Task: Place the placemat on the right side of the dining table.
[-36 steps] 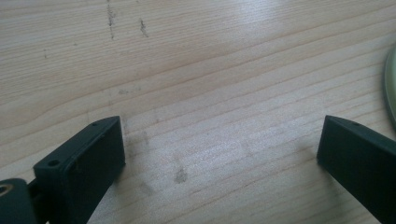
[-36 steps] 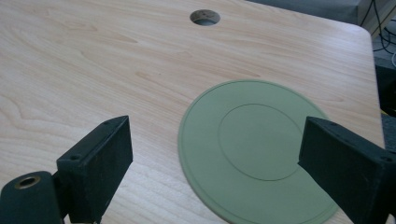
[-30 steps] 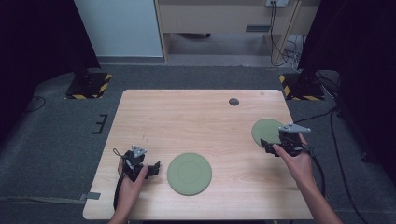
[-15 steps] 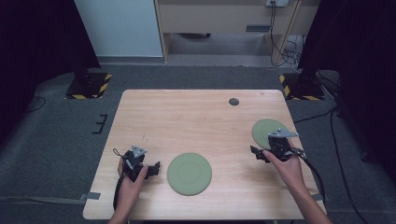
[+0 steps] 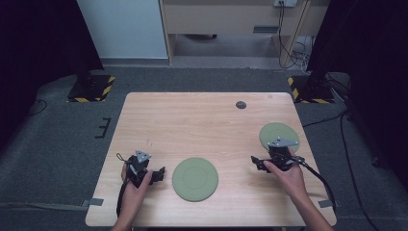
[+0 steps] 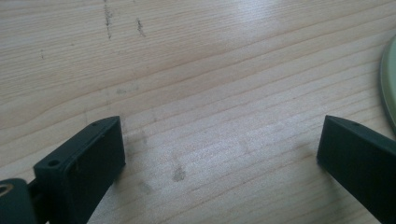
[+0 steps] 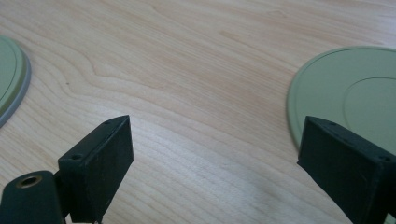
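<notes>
Wooden table [image 5: 202, 120], pale and grained. Larger green plate [image 5: 195, 179] near the front edge, between both hands, flat on the wood. Smaller green plate [image 5: 278, 135] toward the right edge, flat too. Right gripper [image 5: 262, 162] just in front of that smaller plate, jaws wide apart over bare wood, gripping nothing. Left gripper [image 5: 155, 176] just left of the larger plate, jaws spread wide, empty. Small dark disc [image 5: 241, 104] near the far edge.

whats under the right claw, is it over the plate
Mostly bare wooden table lies under the right claw; only its right jaw overlaps the rim of the far green plate, hiding that bit.
</notes>
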`<state>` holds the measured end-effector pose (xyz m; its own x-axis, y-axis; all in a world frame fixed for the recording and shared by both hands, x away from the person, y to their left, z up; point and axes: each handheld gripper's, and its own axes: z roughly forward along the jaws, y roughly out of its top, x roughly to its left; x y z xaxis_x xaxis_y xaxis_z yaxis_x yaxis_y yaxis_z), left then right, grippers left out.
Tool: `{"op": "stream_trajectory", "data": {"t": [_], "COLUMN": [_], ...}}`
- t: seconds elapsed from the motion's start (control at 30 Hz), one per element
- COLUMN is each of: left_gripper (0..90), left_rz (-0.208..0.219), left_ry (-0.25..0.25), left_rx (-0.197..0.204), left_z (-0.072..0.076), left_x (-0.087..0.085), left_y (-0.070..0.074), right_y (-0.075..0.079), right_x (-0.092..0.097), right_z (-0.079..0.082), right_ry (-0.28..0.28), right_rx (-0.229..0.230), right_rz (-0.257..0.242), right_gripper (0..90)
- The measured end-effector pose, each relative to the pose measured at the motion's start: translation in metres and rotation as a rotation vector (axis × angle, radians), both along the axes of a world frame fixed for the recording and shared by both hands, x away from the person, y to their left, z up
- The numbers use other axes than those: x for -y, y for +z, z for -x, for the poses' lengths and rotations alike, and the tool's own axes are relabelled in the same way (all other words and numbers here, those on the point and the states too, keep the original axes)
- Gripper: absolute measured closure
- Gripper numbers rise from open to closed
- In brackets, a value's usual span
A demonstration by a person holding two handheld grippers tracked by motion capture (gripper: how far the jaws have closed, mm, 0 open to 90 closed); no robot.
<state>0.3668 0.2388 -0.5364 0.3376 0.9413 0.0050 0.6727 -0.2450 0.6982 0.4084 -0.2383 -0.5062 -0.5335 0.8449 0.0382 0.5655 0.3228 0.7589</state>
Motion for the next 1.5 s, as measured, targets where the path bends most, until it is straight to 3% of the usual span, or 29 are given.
{"op": "stream_trajectory", "data": {"t": [0.6, 1.07, 1.5], "left_gripper": [0.3, 0.3, 0.2], "left_rz": [0.000, 0.000, 0.000], "left_ry": [-0.004, -0.009, -0.011], "left_rx": [0.000, 0.000, 0.000], "left_z": [0.000, 0.001, 0.001], "left_x": [0.000, 0.000, 0.000], "left_y": [0.000, 0.000, 0.000], "right_y": [-0.021, -0.024, -0.028], "right_x": [-0.023, -0.045, -0.051], "right_z": [0.006, 0.008, 0.006], "right_ry": [0.051, 0.098, 0.107], "right_rx": [-0.045, -0.038, -0.061], "right_rz": [-0.007, 0.042, 0.031], "right_gripper": [10.5, 10.4, 10.4]}}
